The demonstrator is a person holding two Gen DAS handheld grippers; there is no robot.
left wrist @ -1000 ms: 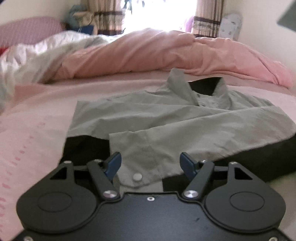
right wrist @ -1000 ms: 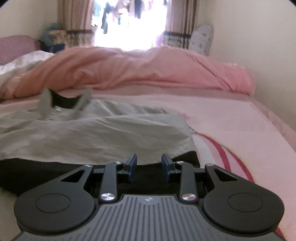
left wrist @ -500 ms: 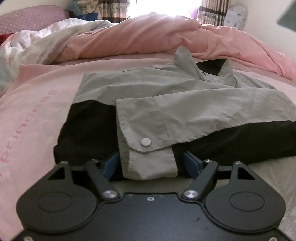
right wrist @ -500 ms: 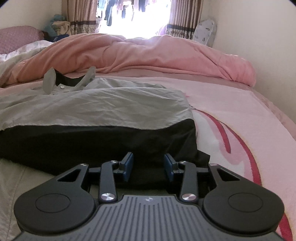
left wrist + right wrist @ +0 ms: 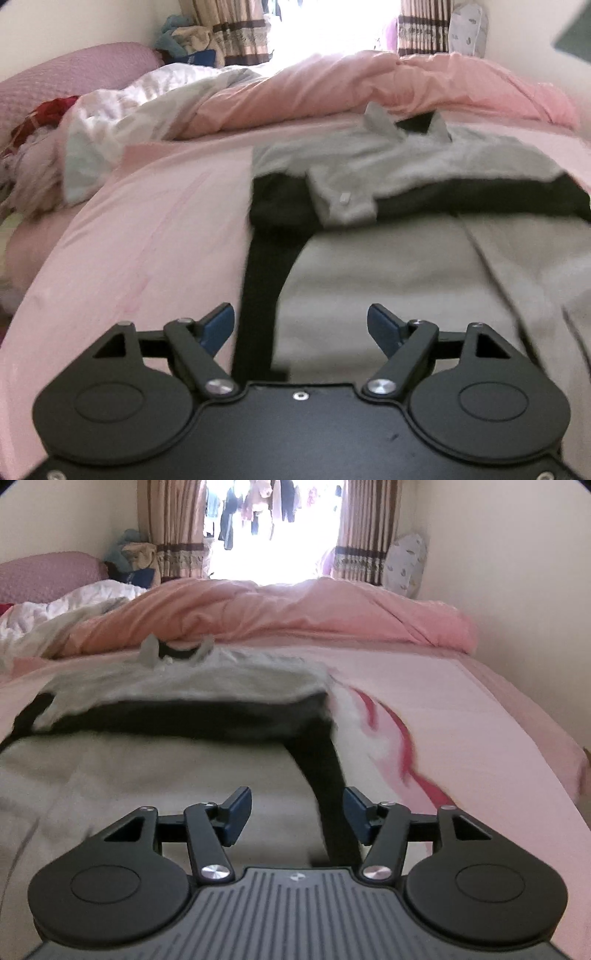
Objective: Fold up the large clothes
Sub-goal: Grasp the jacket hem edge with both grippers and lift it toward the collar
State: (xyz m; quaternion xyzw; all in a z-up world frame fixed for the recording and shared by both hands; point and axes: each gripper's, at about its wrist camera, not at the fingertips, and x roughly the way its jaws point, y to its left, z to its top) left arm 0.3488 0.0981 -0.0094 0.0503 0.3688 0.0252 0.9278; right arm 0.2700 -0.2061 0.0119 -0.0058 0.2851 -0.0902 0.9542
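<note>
A grey and black shirt (image 5: 388,177) lies flat on the pink bed, collar at the far end, sleeves folded in with a buttoned cuff (image 5: 343,206) on top. Its grey lower body (image 5: 388,288) and black side panels reach toward me. My left gripper (image 5: 301,326) is open over the shirt's lower left edge, astride the black side strip (image 5: 258,295). In the right wrist view the shirt (image 5: 177,686) lies ahead and my right gripper (image 5: 297,814) is open over the lower right edge, near its black strip (image 5: 328,775). Neither holds anything.
A rumpled pink duvet (image 5: 351,85) (image 5: 280,613) lies across the far end of the bed. White bedding (image 5: 122,110) and a pink headboard (image 5: 74,70) are at the left. A wall (image 5: 517,572) runs along the right. Bare pink sheet (image 5: 461,709) lies right of the shirt.
Both grippers have drawn back from the folded sleeves toward the shirt's hem. The right gripper has opened wider. The sleeve cuff now lies free on the shirt.
</note>
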